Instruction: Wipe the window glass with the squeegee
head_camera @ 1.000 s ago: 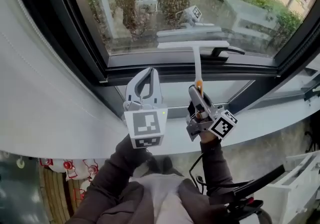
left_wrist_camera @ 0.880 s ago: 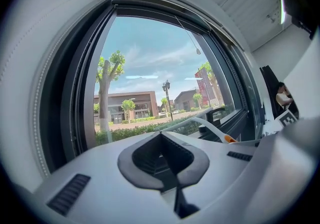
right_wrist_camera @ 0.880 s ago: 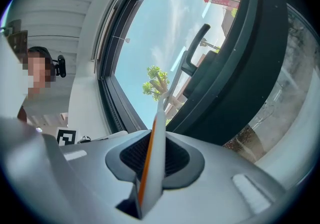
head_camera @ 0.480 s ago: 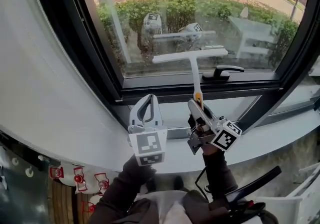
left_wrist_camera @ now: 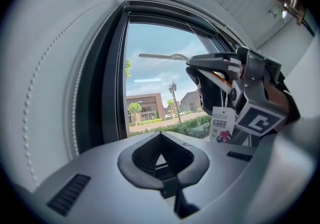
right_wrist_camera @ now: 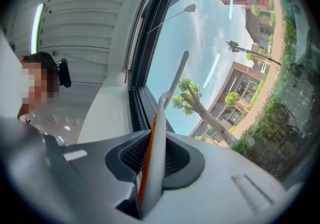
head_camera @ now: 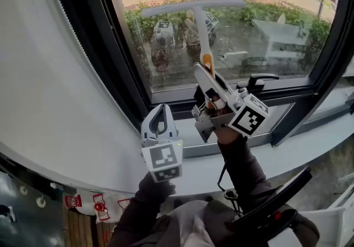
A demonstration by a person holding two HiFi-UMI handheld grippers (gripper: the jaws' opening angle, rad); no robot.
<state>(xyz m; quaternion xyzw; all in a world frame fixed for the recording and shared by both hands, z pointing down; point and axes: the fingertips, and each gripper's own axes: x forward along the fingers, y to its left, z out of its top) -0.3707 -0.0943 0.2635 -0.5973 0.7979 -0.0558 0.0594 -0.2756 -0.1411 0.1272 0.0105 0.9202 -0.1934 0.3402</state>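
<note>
White squeegee (head_camera: 206, 47): blade sitting high by the glass (head_camera: 276, 3)
Right gripper (head_camera: 209, 87): clamping its handle
Left gripper (head_camera: 159, 121): hanging closed, empty
Risk: handle twisting in the jaws, blade streaking

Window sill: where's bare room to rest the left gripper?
The pale grey window sill is bare right of the right forearm, bordered by the slanted dark frame bar and the sill's front edge. The middle is crowded: the left gripper and the right gripper, shut on the white T-shaped squeegee, hang over it, and the black window handle juts out behind.
</note>
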